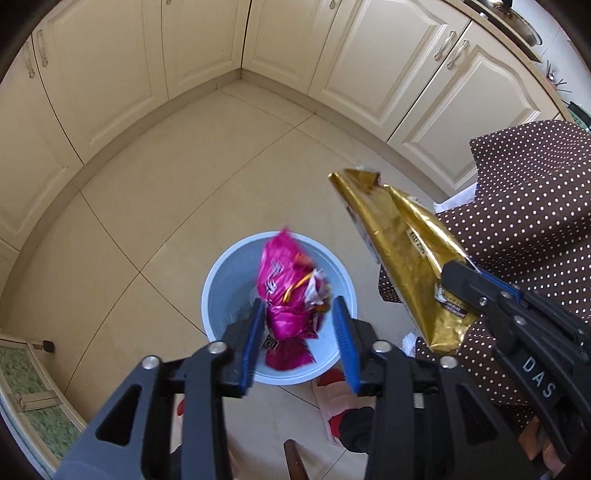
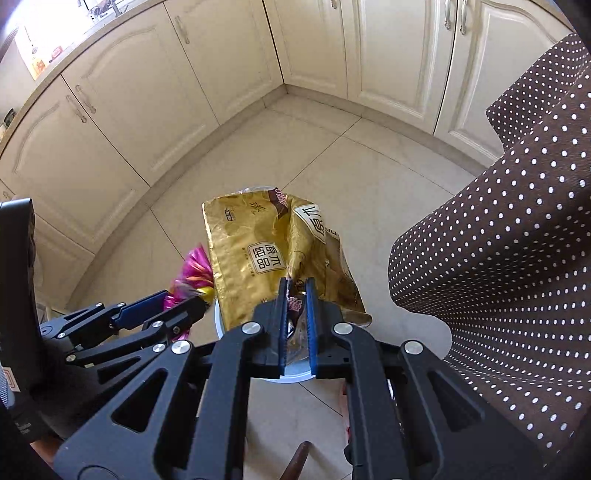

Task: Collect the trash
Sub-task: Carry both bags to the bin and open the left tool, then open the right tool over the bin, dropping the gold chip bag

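Left wrist | left tool (image 1: 299, 325) open over bin (image 1: 221, 273) rim | pink wrapper (image 1: 284, 291) between.

We are in a home kitchen. Cream cabinet doors (image 1: 103, 70) with raised panels and metal handles (image 1: 457, 54) run along two walls and meet in a corner, with a pale counter edge (image 2: 48, 68) above them. We see a metal pot (image 1: 517, 26) up on the counter, and small jars and boxes (image 2: 40, 62) by a bright window. The floor (image 1: 177, 177) is large beige tiles. A brown cloth with white dots (image 2: 517, 221) hangs over a table edge, and a pale blue bin (image 1: 221, 280) stands on the tiles.
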Available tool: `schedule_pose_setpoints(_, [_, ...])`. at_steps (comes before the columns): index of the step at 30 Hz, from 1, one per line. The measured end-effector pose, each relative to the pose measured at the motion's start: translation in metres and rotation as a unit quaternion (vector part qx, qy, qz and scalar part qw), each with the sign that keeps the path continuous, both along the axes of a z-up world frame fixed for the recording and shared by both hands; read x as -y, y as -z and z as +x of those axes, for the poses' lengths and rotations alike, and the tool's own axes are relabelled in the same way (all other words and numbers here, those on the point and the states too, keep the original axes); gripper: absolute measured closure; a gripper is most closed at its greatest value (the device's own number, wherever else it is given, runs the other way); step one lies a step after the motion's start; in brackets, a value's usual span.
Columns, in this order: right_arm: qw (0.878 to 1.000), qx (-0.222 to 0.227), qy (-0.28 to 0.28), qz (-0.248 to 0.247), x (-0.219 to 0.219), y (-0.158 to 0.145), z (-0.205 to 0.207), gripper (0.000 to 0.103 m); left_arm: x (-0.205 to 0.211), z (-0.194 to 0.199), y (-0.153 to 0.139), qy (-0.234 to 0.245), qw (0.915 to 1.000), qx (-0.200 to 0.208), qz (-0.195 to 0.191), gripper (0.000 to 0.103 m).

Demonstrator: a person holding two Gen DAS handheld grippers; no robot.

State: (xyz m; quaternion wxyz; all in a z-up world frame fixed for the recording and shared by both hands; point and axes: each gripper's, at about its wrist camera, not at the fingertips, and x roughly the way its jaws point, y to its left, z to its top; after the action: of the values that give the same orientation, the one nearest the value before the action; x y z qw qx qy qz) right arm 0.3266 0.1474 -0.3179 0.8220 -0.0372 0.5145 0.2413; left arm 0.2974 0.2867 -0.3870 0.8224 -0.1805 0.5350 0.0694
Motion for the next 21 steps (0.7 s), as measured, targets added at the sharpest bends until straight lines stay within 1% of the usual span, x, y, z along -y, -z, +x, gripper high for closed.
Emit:
schedule_pose_setpoints(1, [1.000,0.000,0.000,0.000,0.001,0.002,0.000,0.094,0.003,-0.002,0.000,-0.004,1.0000,0.002,0.003,0.046])
schedule_pose_setpoints(4, [1.000,-0.001,-0.001,-0.001,0.004,0.004,-0.003,0.094,0.002,-0.004,-0.004,-0.009,0.9999,0.009,0.007,0.041])
schedule_pose_setpoints(21, [1.000,-0.008,-0.010,-0.004,-0.010,0.014,0.002,0.094,-0.013,-0.015,-0.007,-0.035,0.9993,0.006,0.014,0.040])
